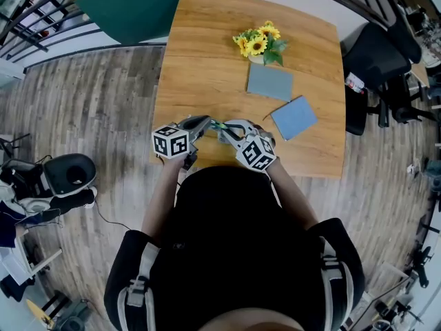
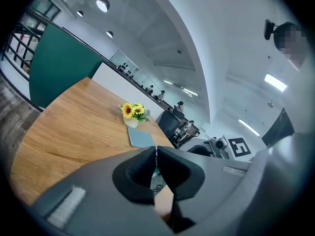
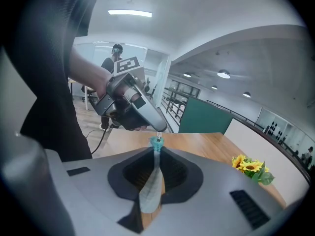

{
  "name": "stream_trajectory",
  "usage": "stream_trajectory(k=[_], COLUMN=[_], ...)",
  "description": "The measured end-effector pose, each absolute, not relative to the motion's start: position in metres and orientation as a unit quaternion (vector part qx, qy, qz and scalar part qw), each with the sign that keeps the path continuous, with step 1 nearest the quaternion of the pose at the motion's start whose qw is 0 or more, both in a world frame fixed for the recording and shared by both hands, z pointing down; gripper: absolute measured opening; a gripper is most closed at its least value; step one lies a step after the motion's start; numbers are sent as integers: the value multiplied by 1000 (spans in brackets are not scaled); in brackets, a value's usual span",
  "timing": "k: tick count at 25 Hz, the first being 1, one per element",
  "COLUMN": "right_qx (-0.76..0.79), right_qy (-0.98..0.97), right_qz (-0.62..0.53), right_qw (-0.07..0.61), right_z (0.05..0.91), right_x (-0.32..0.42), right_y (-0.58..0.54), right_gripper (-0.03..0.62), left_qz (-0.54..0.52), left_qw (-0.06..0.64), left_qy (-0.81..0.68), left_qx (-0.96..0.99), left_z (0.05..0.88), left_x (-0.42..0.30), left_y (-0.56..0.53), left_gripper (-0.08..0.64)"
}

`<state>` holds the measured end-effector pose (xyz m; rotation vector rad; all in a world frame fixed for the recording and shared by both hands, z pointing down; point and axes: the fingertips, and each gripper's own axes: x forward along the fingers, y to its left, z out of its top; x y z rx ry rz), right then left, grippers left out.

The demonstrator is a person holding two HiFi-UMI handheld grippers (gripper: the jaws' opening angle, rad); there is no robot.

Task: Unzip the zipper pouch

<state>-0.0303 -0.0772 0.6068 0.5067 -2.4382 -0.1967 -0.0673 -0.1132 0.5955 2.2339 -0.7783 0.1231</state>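
Black-clad torso (image 1: 234, 254) fills the near field, with the light wooden table (image 1: 200, 61) beyond it. Grey plastic right gripper (image 3: 156, 154) is clamped on the soft grey-green fabric zipper pouch (image 3: 151, 191), held in the air well apart from the yellow sunflower bunch (image 1: 260, 41), on the person's side of it. Grey left gripper (image 2: 156, 150) has its tips pinched on the thin metal zipper pull (image 3: 158, 132) at the teal zipper end (image 3: 156, 141). My take: hold the right clamp firm and draw the pull straight along the teeth with the fabric taut. Limp cloth bunches and jams.
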Motion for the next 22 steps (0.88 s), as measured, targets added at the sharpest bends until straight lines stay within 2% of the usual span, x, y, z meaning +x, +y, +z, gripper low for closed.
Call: stream_trajectory(k=[22], right_qx=[195], right_qy=[-926], right_qz=[-71], right_qw=[314], right_z=[607], right_x=[-31], right_y=[-82], right_gripper=[40], left_qz=[58], left_qw=[375], left_qy=[-341], left_qx=[860], left_z=[608], left_x=[-87], left_y=[-128], left_gripper=[6])
